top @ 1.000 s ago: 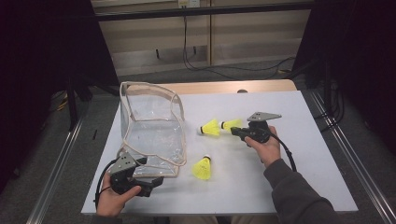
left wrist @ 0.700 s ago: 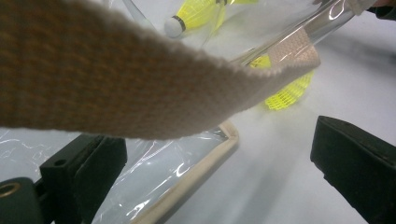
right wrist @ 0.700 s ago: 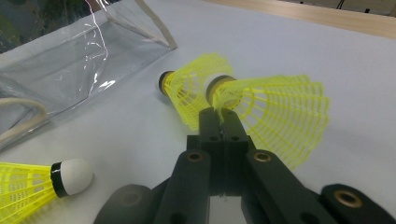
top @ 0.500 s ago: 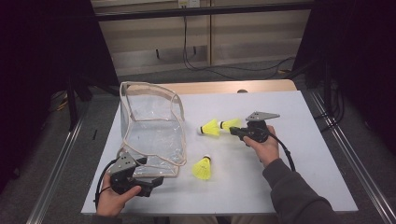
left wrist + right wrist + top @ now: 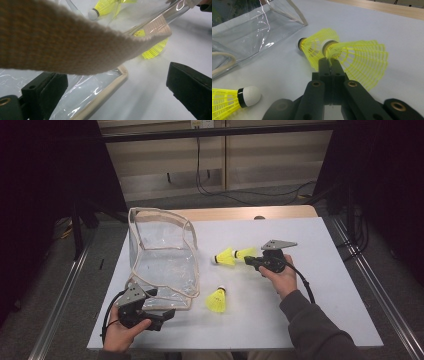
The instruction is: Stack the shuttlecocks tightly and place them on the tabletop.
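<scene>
A clear plastic pouch [image 5: 161, 255] with beige trim stands open on the white table [image 5: 310, 245]. Three yellow shuttlecocks lie to its right. My right gripper [image 5: 250, 261] is shut, and its tips [image 5: 329, 61] pinch the mesh skirt of one shuttlecock [image 5: 359, 62] just behind its cork. A second shuttlecock [image 5: 314, 48] lies right beyond it. The third shuttlecock [image 5: 216, 300] rests nearer the front edge. At the pouch's near corner my left gripper [image 5: 165, 314] is open, its jaws wide apart, with the pouch's trimmed edge [image 5: 110, 87] between them, untouched. The beige strap [image 5: 62, 42] hangs close before that camera.
Bare wood of the table [image 5: 240, 213] shows along the far edge. Metal rails [image 5: 370, 285] run along both sides of the table, and cables lie on the floor behind it. A sleeve [image 5: 320, 330] comes in at the bottom right.
</scene>
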